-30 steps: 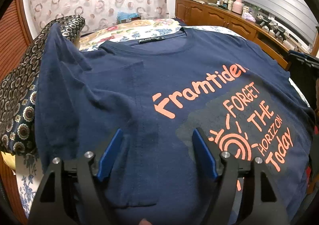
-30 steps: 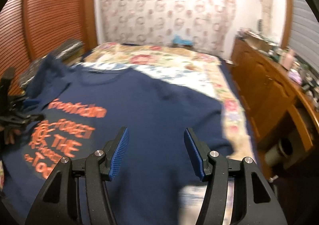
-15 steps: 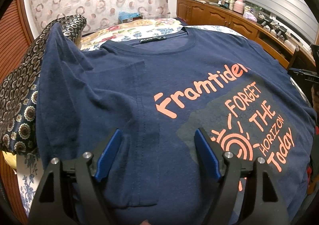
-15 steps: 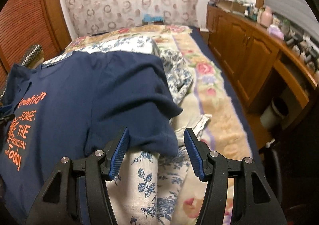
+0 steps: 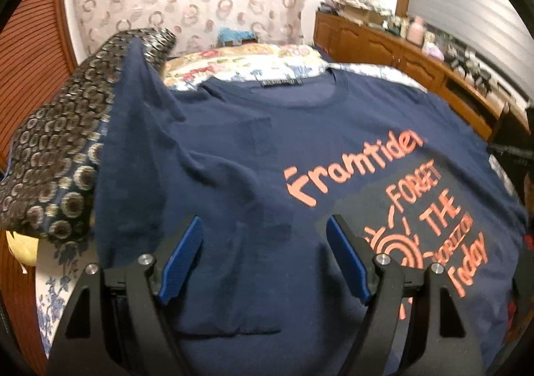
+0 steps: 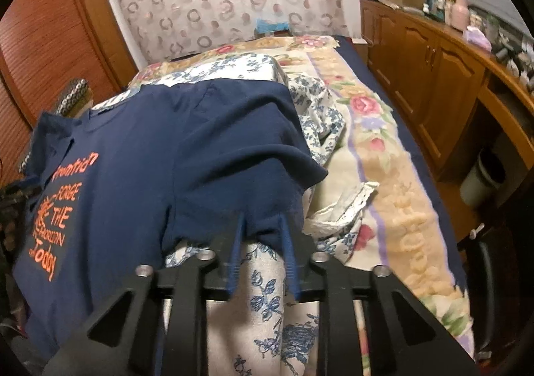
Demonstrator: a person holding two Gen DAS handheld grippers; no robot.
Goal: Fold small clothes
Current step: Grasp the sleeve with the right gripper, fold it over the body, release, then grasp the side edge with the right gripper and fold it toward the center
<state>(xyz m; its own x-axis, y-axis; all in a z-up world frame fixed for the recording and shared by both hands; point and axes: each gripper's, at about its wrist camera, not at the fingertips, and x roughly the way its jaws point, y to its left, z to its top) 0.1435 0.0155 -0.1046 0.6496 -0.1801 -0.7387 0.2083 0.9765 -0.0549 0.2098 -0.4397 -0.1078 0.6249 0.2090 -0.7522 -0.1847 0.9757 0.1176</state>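
A navy T-shirt (image 5: 260,155) with orange lettering lies spread face up on the bed. Its left sleeve drapes up over a dark patterned pillow (image 5: 56,149). My left gripper (image 5: 265,239) is open and hovers over the shirt's lower front. In the right wrist view the same T-shirt (image 6: 160,155) fills the left half. My right gripper (image 6: 260,226) has its jaws nearly together on the hem of the shirt's right sleeve (image 6: 263,206), at the edge of the bed.
The bed has a blue floral sheet (image 6: 273,302) and a flowered blanket (image 6: 383,149). Wooden cabinets (image 6: 427,69) with clutter on top run along the right. A bin (image 6: 480,179) stands beside them. A wooden slatted door (image 6: 43,52) is at the left.
My right gripper has moved onto the right sleeve's hem and its jaws have closed on it. My left gripper has stayed open over the shirt's front, shifting only slightly.
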